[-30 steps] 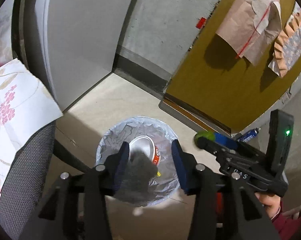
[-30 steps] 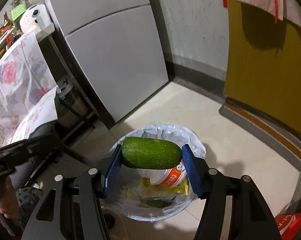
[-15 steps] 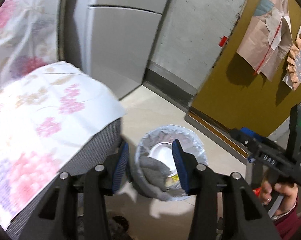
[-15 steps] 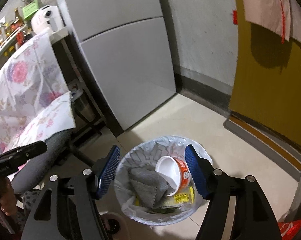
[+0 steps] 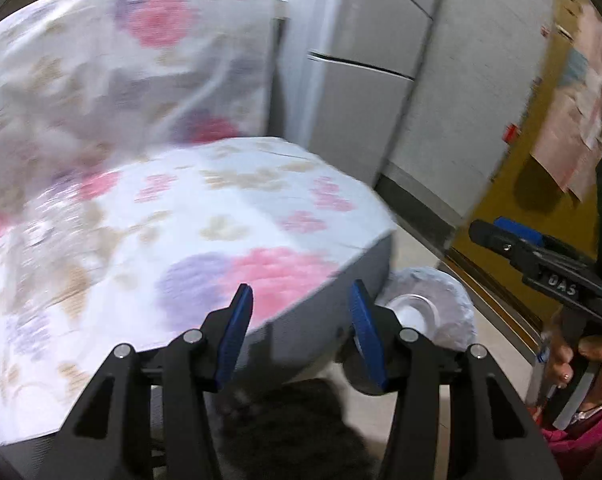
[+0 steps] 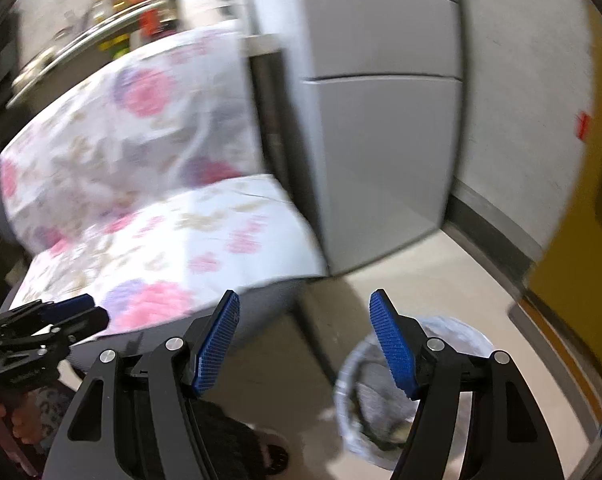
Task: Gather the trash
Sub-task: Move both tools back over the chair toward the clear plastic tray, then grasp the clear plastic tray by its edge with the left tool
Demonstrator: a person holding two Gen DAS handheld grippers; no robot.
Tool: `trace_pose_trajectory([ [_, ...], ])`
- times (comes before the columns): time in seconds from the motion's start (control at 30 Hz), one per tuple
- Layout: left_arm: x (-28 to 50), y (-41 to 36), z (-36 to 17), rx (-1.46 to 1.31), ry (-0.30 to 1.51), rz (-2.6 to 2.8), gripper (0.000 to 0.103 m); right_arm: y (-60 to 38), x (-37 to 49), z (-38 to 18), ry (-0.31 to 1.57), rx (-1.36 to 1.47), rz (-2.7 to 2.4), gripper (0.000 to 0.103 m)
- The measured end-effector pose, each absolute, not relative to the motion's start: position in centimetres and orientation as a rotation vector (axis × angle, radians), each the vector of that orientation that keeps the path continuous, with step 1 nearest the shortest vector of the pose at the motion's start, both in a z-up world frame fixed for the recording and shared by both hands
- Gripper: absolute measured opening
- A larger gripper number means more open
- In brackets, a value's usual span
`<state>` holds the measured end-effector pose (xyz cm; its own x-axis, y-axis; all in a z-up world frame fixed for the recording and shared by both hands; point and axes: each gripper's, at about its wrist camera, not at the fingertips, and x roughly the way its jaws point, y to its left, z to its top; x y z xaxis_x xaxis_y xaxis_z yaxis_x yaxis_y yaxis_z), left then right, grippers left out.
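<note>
A flower-covered chair (image 5: 221, 220) fills the left of both blurred views, partly hiding the lined bin (image 5: 441, 300). The left hand-held gripper (image 5: 301, 320) is opening, empty; the right hand-held gripper (image 6: 305, 340) is spread, seemingly empty.

Indoor light, moderate and even; source not visible. Both views heavily motion-blurred: floral cloth (image 5: 189, 200), grey cabinet (image 6: 381, 140) and shelf clutter smeared. The left claw (image 5: 301, 320) and right claw (image 6: 305, 340) stay sharp against the blur. Strong fisheye bending, dark vignette at corners. Soft shadows on floor (image 6: 441, 280) and yellow door (image 5: 541, 200). Faint sheen on cabinet panels.
</note>
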<state>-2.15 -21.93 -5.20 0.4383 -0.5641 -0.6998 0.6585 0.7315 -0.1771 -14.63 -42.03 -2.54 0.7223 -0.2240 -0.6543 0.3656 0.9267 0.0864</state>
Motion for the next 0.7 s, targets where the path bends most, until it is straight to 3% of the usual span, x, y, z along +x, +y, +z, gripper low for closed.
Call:
trace_pose_trajectory([
  [0.6, 6.4, -2.3, -6.2, -0.142, 0.83, -0.282, 0.049, -26.2, -0.6, -1.6, 0.702, -0.03, 0.011, 0.067],
  [0.63, 6.7, -2.0, -6.4, -0.153, 0.835, -0.272, 0.048, -25.8, 0.1, -1.8, 0.699, -0.032, 0.02, 0.064],
  [0.7, 7.4, -1.2, -6.8, -0.181, 0.854, -0.267, 0.049, -25.2, 1.3, -2.1, 0.685, -0.04, 0.029, 0.041],
])
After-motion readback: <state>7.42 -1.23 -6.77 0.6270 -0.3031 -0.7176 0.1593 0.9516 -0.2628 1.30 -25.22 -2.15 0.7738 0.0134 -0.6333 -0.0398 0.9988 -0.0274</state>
